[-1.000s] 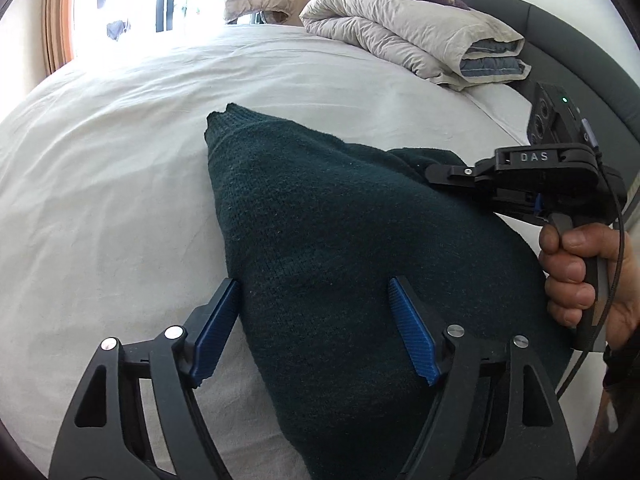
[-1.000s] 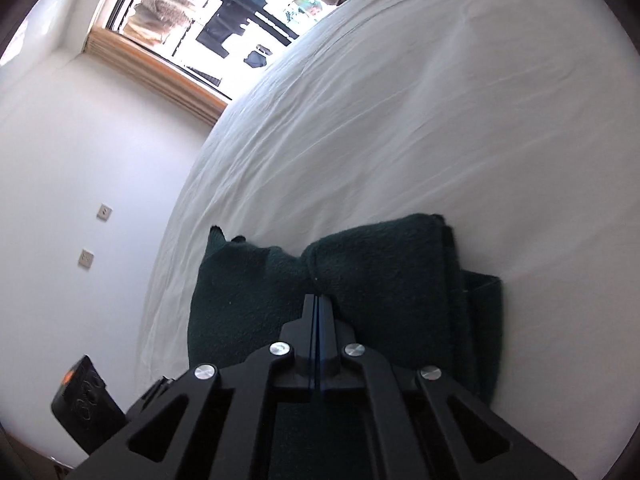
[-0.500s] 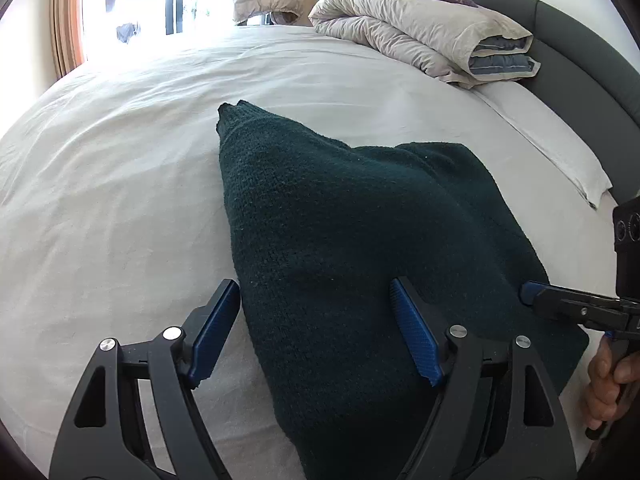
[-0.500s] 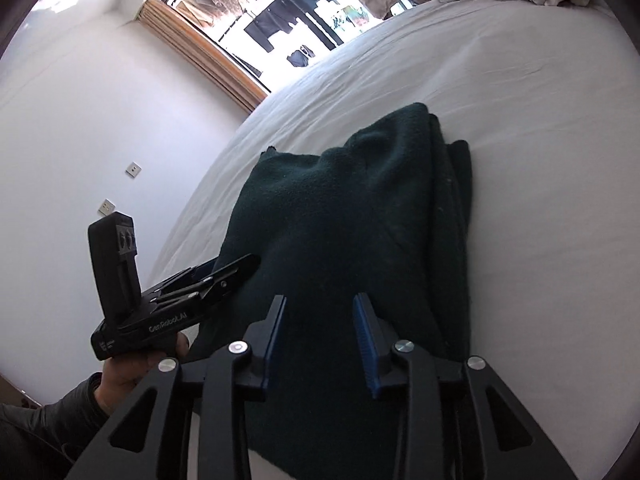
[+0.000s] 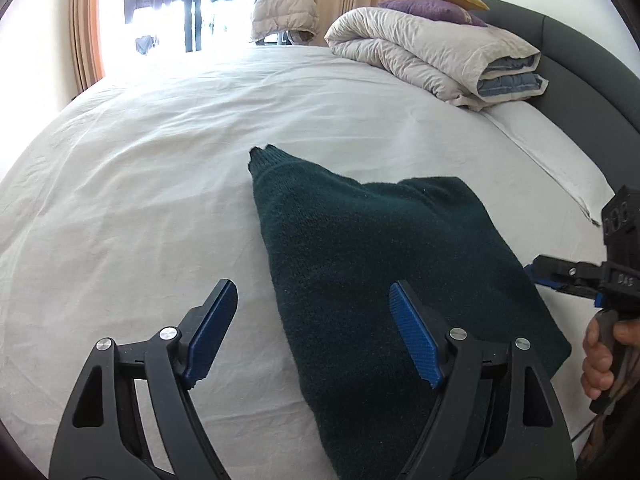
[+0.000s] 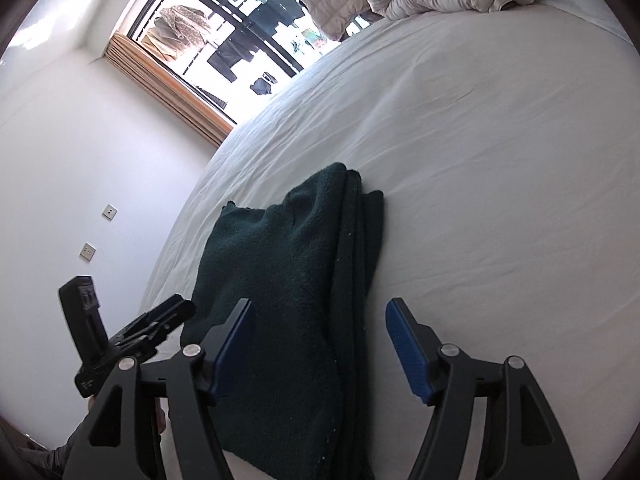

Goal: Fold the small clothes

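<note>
A wide bed (image 5: 168, 168) fills the room, its white sheet faintly creased, with a plain white wall (image 6: 80, 160) on one side and a bright window (image 5: 192, 12) with tan curtains beyond the far edge. The dark green sweater (image 5: 384, 264), a thick fuzzy knit, lies folded on the sheet near the bed's near edge, a ribbed cuff poking out at its far corner and stacked layers showing along one side. Far behind the sweater, against the grey padded headboard (image 5: 592, 80), sits a rolled puffy quilt (image 5: 432, 52) topped by purple and mustard cushions, with a flat white pillow (image 5: 548, 152) beside it. The left gripper (image 5: 314, 334) hovers released above the sweater's near end. The right gripper (image 6: 320, 346) has just been opening; its ridged blue pads stand apart over the sweater's layered edge, pressing nothing.
</note>
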The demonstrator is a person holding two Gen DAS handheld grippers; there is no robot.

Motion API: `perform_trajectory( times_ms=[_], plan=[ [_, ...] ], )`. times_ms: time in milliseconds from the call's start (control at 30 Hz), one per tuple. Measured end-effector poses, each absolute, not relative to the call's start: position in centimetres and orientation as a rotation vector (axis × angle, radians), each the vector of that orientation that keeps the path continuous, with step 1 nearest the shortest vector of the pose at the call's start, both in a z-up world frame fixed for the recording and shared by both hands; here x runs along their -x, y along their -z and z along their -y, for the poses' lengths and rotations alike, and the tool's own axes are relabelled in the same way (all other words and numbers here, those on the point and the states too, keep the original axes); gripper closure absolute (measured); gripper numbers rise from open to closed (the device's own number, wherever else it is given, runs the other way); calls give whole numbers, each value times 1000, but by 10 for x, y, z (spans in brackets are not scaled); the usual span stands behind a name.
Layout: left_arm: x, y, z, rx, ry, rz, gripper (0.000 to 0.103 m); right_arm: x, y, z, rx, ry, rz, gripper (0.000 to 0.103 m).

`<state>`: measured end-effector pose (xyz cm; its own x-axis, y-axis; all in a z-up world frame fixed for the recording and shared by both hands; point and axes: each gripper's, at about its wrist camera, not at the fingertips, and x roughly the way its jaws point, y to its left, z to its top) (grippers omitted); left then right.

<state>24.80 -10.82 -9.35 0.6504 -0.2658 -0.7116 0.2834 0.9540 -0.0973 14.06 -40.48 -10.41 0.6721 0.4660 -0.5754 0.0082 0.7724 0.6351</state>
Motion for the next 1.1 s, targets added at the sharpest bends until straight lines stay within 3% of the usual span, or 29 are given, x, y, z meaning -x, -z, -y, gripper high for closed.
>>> perform_trajectory(
  times_ms=[67,133,200,267,400,467,667,1100],
  plan=[
    [-251,91,97,3,306,-809,13,-149,114,398,-623,-274,-855,32],
    [-260,99,86,49,307,-859,12,-153,119,396,-612,-273,-872,31],
    [-271,114,81,95,321,-934,12,-157,120,392,-634,-305,-868,22],
    [-278,130,83,157,372,-996,12,-163,120,385,-610,-317,-885,23],
    [-286,145,94,218,436,-1033,13,-179,121,368,-539,-297,-934,47],
    [-288,144,100,260,502,-1059,50,-180,121,371,-562,-290,-942,64],
    [-276,126,100,206,500,-1048,71,-167,104,351,-481,-215,-914,74],
    [-188,33,-34,215,422,-936,74,-125,23,240,-423,-383,-834,75]
  ],
)
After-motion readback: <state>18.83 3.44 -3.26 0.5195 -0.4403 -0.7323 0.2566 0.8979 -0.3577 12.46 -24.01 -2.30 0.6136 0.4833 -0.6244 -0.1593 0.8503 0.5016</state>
